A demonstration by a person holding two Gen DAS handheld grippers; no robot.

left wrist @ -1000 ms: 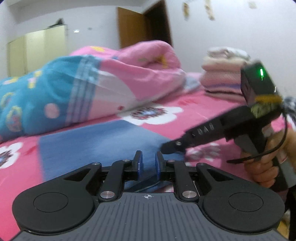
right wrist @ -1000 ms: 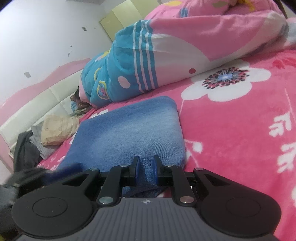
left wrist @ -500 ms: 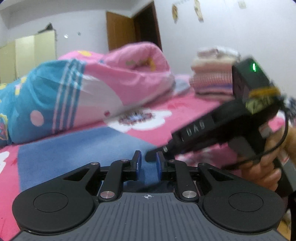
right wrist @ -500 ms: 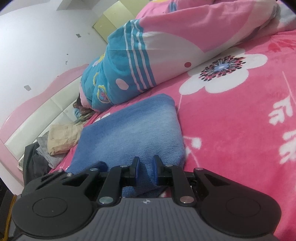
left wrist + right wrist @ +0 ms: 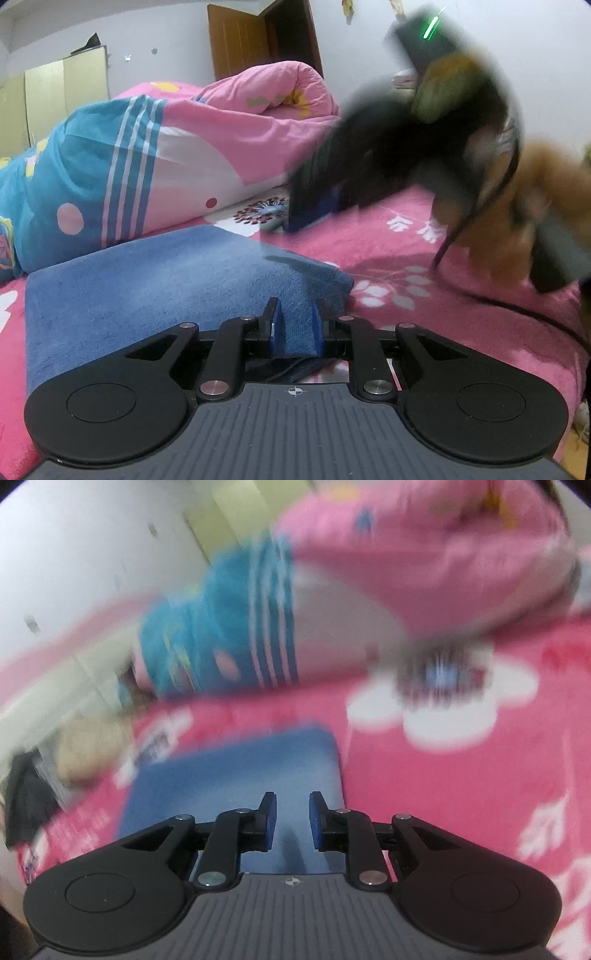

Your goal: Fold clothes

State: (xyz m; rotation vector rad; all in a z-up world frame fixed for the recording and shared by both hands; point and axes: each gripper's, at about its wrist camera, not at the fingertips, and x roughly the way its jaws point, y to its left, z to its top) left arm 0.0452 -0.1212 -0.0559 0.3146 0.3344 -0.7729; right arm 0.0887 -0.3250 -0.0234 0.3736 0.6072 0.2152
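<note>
Left gripper (image 5: 294, 325) fingers: pinched on the near edge of the folded blue garment (image 5: 155, 280), cloth bunched between the blue pads (image 5: 277, 326) and lifted slightly into a ridge at the grip. Right gripper (image 5: 292, 819) fingers: parted a little and opening, pads (image 5: 271, 821) clear of cloth on both sides; the blue fabric is seen through the gap, below it, not clamped.

Garment location: laid flat on the pink floral bedspread (image 5: 424, 258), folded into a thick rectangle, near edge at the left gripper, far edge toward the rolled quilt (image 5: 159, 155). The quilt (pink, teal, white stripes) is lying across the bed just behind the garment, apart from it.

In the left wrist view the right gripper is seen raised above the bedspread, to the right of and beyond the garment, heavily motion-blurred, green indicator light streaked. The holding hand (image 5: 517, 206) is blurred too; a black cable is trailing from it onto the bed.

Right wrist view is smeared throughout. A beige item (image 5: 88, 749) and something dark are made out at the left by the headboard; cannot be identified. A wooden door (image 5: 240, 40) and pale wardrobe (image 5: 55, 96) are visible against the far wall.
</note>
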